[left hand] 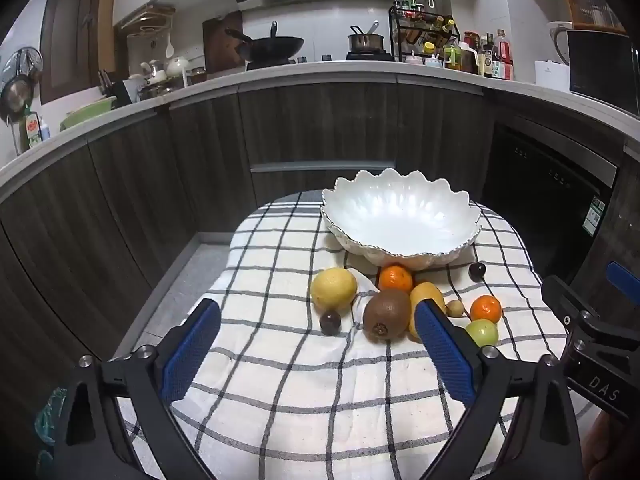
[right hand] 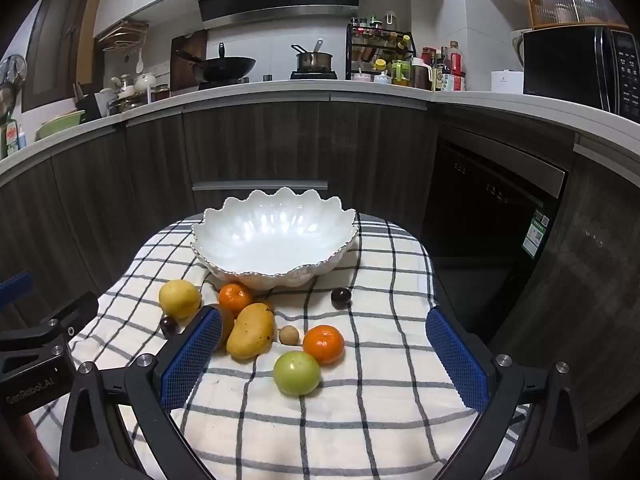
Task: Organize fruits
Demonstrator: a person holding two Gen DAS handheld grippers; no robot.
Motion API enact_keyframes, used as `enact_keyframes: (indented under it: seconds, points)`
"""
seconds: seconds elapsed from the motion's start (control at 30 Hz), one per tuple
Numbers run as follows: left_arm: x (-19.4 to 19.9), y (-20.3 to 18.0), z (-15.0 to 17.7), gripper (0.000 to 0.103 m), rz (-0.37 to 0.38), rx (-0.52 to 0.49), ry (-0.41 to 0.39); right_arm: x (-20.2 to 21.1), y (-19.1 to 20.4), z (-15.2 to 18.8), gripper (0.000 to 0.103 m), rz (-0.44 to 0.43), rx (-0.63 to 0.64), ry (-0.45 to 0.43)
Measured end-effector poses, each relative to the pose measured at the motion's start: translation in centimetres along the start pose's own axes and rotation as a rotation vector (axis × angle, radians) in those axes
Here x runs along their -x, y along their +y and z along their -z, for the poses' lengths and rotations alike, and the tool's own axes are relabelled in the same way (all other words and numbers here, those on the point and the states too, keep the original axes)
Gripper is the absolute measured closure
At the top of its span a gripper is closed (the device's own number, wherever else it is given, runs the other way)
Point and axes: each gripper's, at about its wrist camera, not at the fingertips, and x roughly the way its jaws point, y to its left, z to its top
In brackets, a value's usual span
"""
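Fruits before the bowl look round, slippery, bruisable; grip across their middles. Both claws gape wide, empty.

A: Bowl: glossy white glaze, looks ceramic, scalloped rim with bright highlights.

B: Noted. Cloth over the table: woven, matt, cream with dark check, slightly wrinkled.

A: Kiwi: dull brown, fuzzy skin. Lemon: matt yellow, finely pitted.

B: Mango: smooth, faint sheen. Green fruit: smooth, slightly glossy.

A: Right tongs: pads blue, rough cross-hatched texture, likely rubber; frame matt black plastic with bare metal screws.

B: Cabinet fronts: dark wood-grain, matt.
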Motion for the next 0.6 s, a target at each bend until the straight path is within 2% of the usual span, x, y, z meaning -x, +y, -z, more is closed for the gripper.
enact_keyframes:
  seconds: [0.2,0.27,0.6]
  points:
    - [0.0,0.2,-0.2,0.005,-0.005,-0.001,0.017,0.1,0.1,0.0,0.0,-0.003,0.003,-0.002]
    - [0.7,0.1,0.0,0.005,-0.015,-0.001,-0.002,0.0,0.0,0.0,0.0,-0.003,-0.006,0.002]
    - [-0.3,-0.1,0.0,0.005,-0.01,-0.004,0.016,0.0,0.0,0.0,0.0,0.0,-0.003,0.002]
